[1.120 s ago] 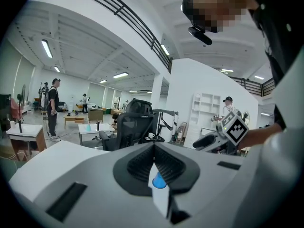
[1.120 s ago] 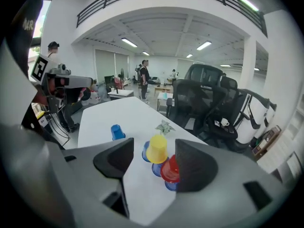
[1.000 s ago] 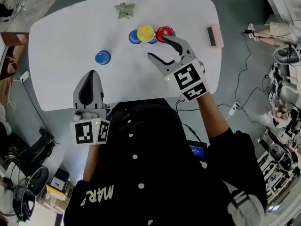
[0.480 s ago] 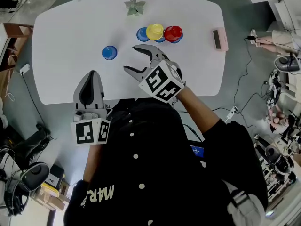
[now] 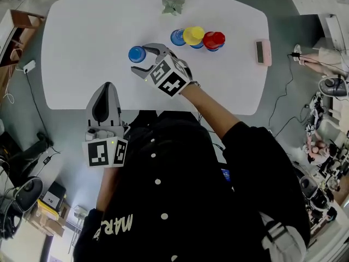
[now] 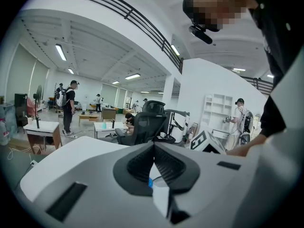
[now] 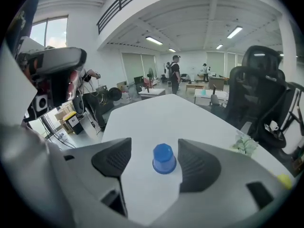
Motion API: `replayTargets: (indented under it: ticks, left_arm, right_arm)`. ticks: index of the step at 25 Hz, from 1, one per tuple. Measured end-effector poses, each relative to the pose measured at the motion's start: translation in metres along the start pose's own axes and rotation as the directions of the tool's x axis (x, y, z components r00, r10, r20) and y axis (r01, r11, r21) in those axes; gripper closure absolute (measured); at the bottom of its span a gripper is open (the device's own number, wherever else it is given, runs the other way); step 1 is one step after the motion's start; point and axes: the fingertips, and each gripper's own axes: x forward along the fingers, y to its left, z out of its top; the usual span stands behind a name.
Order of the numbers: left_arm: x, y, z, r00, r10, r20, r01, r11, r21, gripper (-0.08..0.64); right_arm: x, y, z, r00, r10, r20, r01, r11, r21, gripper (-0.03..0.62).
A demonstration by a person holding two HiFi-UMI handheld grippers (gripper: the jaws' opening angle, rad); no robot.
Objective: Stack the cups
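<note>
**Small blue plastic cup (image 5: 137,54) sits between the open right tongs (image 5: 138,59), with the stack hardly begun**

The left tongs (image 5: 107,86) hang off the near edge of the white counter (image 5: 76,48). Their jaws are pressed together on nothing, and they are well apart from every cup.

Further right, the right tongs reach over the counter with their jaws spread wide. They have just been opening. The small blue plastic cup (image 7: 164,158) stands in the gap at their tips, and neither pad touches it. It rests upside down, with a flat, faceted base on top and walls flaring to a wider rim on the counter. It is glossy and looks like light, rigid plastic.

To the right of these tongs, and well apart from them, is a tight row of cups. It runs from a second blue cup (image 5: 178,36) to a yellow cup (image 5: 193,35) to a red cup (image 5: 214,39), each touching or just beside the next. Blue edges show under the yellow and red ones, so some nesting may already be done, but I cannot tell for sure.

The task looks to be at an early stage. The lone cup is not yet gripped and has still to join the row, and no single tower stands yet.
</note>
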Motion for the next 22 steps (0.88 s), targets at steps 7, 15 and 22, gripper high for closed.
replayTargets:
  ticks: [7,15,22]
  left_arm:
    - [-0.015,0.013,-0.004,0.998,0.056,-0.011,-0.056,0.998,-0.004,0.549]
    - [-0.025,0.027,-0.006,0.995,0.100,-0.018,-0.101,0.995,-0.011,0.549]
    - [-0.028,0.031,-0.009,0.994,0.107,-0.026,-0.107,0.994,-0.011,0.549]
  right_arm:
    - [0.048,-0.009,-0.025,0.995,0.001,-0.103,-0.008,0.998,-0.069,0.273]
    - [0.073,-0.013,-0.038,0.988,-0.008,-0.157,-0.007,0.996,-0.090,0.275]
    - [0.080,-0.023,-0.045,0.984,-0.069,-0.164,0.053,0.994,-0.099,0.358]
